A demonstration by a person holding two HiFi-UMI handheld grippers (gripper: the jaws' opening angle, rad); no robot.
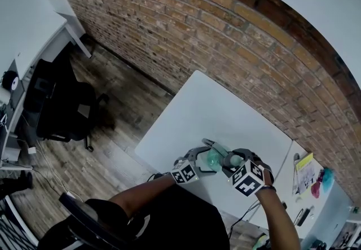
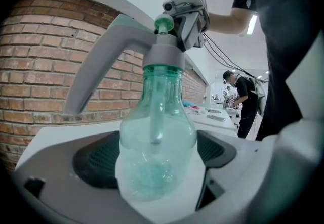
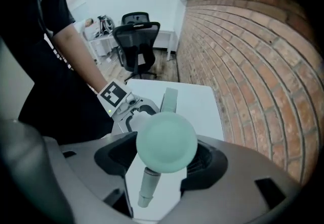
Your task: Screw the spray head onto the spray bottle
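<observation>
A clear green spray bottle (image 2: 157, 132) stands upright on the white table (image 1: 225, 108) near its front edge, and my left gripper (image 2: 157, 160) is shut on its round body. The grey spray head (image 2: 162, 56), with a long lever and a green knob, sits on the bottle's neck. In the right gripper view the green knob (image 3: 167, 139) fills the space between the pads, so my right gripper (image 3: 164, 162) is shut on the spray head from above. In the head view both grippers, left (image 1: 206, 159) and right (image 1: 232, 161), meet at the bottle (image 1: 215, 158).
A brick wall (image 1: 225, 45) runs along the table's far side. A black office chair (image 1: 62, 108) stands on the wood floor to the left. A second table (image 1: 333, 198) on the right holds small items. A person (image 2: 245, 101) stands in the far background.
</observation>
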